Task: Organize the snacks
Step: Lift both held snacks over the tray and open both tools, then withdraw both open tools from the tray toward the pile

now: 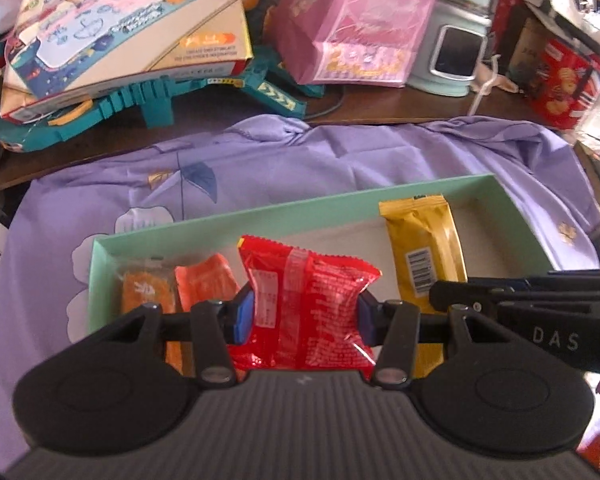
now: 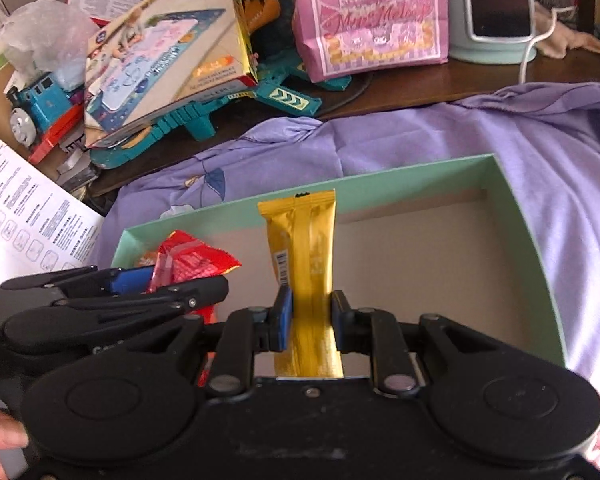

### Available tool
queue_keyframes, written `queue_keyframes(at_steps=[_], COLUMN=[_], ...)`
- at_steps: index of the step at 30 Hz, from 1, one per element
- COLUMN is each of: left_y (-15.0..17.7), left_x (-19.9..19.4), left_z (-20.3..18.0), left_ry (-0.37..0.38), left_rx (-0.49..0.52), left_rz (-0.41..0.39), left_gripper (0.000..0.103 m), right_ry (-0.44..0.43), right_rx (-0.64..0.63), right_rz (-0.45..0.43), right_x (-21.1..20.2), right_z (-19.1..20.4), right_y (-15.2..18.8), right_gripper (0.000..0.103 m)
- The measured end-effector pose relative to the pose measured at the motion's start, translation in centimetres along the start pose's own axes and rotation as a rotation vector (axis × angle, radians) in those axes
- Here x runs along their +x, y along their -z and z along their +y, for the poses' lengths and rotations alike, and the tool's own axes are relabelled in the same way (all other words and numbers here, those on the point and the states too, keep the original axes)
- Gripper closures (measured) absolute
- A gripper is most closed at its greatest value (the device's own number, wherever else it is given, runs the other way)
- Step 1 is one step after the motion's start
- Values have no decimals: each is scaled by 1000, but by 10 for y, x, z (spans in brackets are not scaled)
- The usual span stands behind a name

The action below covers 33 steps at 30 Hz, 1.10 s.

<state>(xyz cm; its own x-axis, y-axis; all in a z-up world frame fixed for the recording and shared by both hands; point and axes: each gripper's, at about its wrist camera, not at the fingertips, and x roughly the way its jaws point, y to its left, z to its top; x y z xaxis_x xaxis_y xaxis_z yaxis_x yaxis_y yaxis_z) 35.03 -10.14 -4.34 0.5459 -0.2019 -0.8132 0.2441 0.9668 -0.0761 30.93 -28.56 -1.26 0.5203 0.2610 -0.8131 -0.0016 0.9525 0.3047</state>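
Left wrist view: I have the left gripper clamped on the red snack packet, held over the left half of the green box.
Right wrist view: I have the right gripper clenched on the yellow snack bar, held over the box's middle.
Already in the box: two orange packets lie at its left end.
Free space: the box's right part shows bare floor.
Still to do: I judge both held snacks need setting down and releasing.
Outside the box: I see no loose snacks on the purple cloth.
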Motion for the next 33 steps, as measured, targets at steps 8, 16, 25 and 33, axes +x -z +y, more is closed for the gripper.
queue_keyframes(at_steps=[8,16,25,33], left_y=[-8,6,43,92], left_x=[10,-16,-69,-120], left_z=[14,9,0,-5], left_ry=[-71,-85,-82,-49], left_rx=[-58,-22,-4,-9], left_rz=[-5,-16,-26,-38], left_gripper=[14,3,0,0], right_ry=[10,66,83,75], right_rx=[16,-4,-64,-75], right_rz=[-33,-82,-86,-82], right_x=[4,-25,-70,-112], right_z=[-4,-3,15,23], right_y=[-8,-1,26,71], right_gripper=[28,4,0,0])
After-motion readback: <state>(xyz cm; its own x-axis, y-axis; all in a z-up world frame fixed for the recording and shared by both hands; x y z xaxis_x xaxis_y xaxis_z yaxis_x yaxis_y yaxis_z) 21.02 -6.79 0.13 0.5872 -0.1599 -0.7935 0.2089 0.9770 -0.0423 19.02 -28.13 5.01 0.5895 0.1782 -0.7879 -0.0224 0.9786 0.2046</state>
